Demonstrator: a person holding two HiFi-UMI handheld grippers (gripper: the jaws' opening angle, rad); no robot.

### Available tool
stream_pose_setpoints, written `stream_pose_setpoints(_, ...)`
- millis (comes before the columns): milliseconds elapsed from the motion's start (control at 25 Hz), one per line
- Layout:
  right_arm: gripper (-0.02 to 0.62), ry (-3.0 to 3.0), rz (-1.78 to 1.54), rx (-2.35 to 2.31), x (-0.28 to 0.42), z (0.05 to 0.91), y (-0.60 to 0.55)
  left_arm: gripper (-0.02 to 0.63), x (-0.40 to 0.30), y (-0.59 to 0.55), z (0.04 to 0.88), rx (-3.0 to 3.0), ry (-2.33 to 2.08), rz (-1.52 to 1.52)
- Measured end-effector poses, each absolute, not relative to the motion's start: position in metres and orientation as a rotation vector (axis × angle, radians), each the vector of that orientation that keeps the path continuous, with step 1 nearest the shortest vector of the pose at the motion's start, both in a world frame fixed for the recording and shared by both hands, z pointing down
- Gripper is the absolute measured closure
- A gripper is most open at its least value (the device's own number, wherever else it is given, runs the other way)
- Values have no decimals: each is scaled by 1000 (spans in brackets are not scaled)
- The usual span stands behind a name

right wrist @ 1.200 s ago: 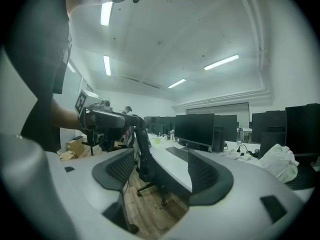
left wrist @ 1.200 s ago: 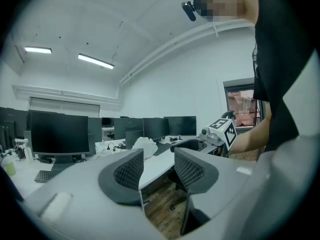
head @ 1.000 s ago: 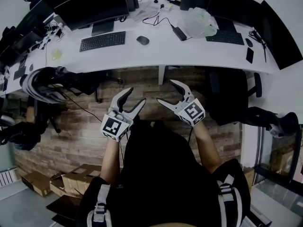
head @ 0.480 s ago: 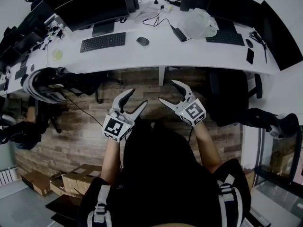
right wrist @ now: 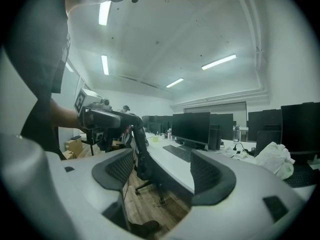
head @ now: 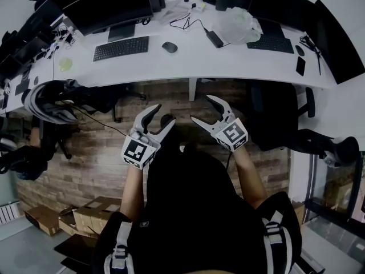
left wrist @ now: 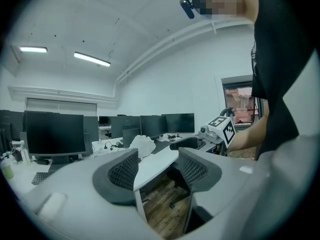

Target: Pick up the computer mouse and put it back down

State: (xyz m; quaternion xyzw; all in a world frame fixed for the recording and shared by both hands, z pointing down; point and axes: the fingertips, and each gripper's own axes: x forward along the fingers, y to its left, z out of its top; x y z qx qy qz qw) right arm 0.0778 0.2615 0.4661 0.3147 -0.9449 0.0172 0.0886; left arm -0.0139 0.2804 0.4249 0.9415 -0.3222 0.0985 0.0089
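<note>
Computer mouse (head: 169, 47) sits on the white desk (head: 188, 67), just right of the black keyboard (head: 121, 48) (nothing touching it). My left gripper (head: 162, 116) and right gripper (head: 202, 108) hang over the wood floor (head: 102, 153), short of the desk edge, well apart from the mouse. Both sets of jaws are spread wide, nothing between them.

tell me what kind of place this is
Most likely an open-plan office: a long white desk carries rows of monitors, a keyboard and a mouse, with strip lights on the ceiling.
</note>
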Motion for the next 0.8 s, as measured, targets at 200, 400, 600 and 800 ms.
stream_pose_setpoints(200,252,-2801,62,959,80,472,257,359,-11,277,426,2954,-981,313)
stream_pose_setpoints(400,253,-2803,48,972,76,473,249,365,-15,266,431,2960,-965,302)
stream_pose_setpoints(600,258,-2792,88,1024,78,478,233,368,-15,253,433,2970,-925,319)
stream_pose_setpoints(800,267,-2773,136,1038,74,484,216,371,-20,236,439,2964,-884,325)
